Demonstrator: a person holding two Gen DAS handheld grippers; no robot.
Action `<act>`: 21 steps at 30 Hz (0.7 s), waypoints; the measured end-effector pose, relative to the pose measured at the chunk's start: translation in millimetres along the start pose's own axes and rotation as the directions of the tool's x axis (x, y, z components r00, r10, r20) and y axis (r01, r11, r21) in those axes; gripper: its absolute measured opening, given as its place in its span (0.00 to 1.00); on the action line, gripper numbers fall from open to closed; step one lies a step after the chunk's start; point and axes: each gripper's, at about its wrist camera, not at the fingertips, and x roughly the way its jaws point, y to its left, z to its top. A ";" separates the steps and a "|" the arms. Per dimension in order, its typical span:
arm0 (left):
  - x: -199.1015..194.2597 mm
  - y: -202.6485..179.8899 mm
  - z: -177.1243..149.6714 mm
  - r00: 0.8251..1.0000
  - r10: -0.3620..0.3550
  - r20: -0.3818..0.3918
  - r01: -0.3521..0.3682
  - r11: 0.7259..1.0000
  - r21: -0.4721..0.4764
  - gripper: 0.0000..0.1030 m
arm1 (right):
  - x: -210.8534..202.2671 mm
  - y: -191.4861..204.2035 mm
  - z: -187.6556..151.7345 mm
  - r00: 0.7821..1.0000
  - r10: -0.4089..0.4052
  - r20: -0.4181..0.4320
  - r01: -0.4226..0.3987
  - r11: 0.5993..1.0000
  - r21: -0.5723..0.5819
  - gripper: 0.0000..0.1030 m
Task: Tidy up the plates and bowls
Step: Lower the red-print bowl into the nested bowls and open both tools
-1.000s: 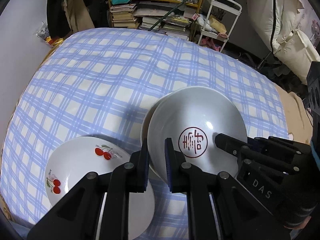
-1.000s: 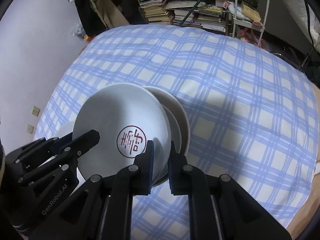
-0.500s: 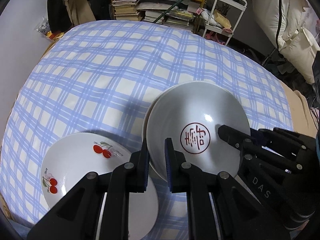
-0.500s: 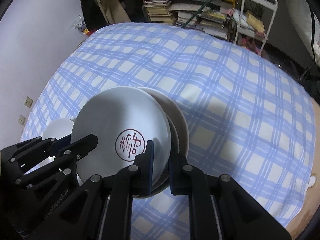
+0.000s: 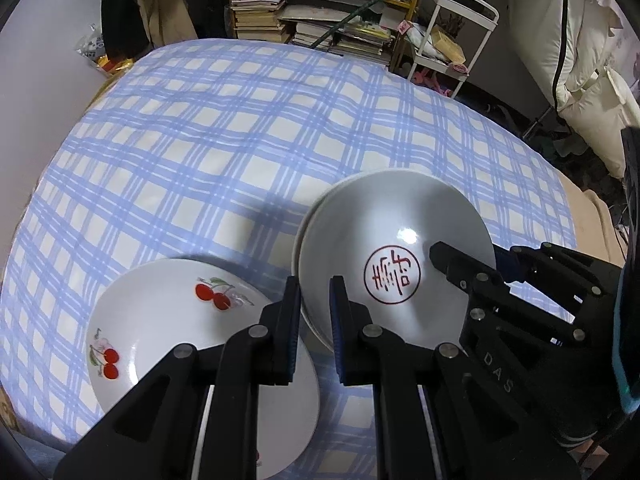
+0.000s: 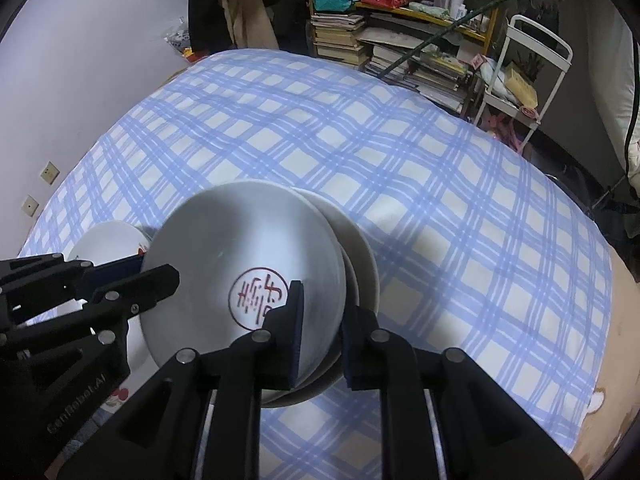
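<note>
A stack of white bowls (image 5: 360, 216) is held between both grippers above the blue checked bedspread (image 5: 240, 120); the top bowl has a red seal mark in its middle (image 5: 393, 274). My left gripper (image 5: 315, 300) is shut on the stack's left rim. My right gripper (image 6: 322, 316) is shut on the stack's right rim (image 6: 362, 268). It also shows in the left wrist view (image 5: 472, 264). A white plate with red cherries (image 5: 160, 320) lies flat on the bedspread left of the stack, partly under my left gripper's fingers.
Book piles and a yellow shelf (image 5: 332, 20) stand beyond the bed's far edge. A white wire trolley (image 5: 460, 40) stands at the far right. A white wall (image 6: 80, 60) runs along the bed's left side. Pale bedding (image 5: 592, 80) hangs at the right.
Both grippers and the bowl stack have lifted slightly and drifted away from the cherry plate. Both grips stay the same.
</note>
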 end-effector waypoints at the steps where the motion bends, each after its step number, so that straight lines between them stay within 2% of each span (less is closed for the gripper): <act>1: -1.1 0.4 0.6 1.000 0.003 0.001 -0.003 1.000 0.000 0.13 | -1.2 0.7 0.5 1.000 0.003 0.005 -0.003 1.000 -0.003 0.17; 10: -16.1 0.5 6.2 0.997 0.070 0.034 -0.072 0.997 0.040 0.15 | -6.5 9.4 0.9 1.000 0.000 0.025 0.001 0.999 -0.039 0.18; 18: -33.0 10.6 28.2 0.986 0.143 0.080 -0.149 0.986 0.080 0.18 | -7.4 7.6 0.5 1.000 0.015 0.002 -0.014 1.000 -0.017 0.22; 21: -33.3 9.2 29.3 0.981 0.169 0.099 -0.181 0.975 0.127 0.18 | -9.0 6.0 0.1 1.000 -0.005 0.013 0.006 1.000 -0.015 0.24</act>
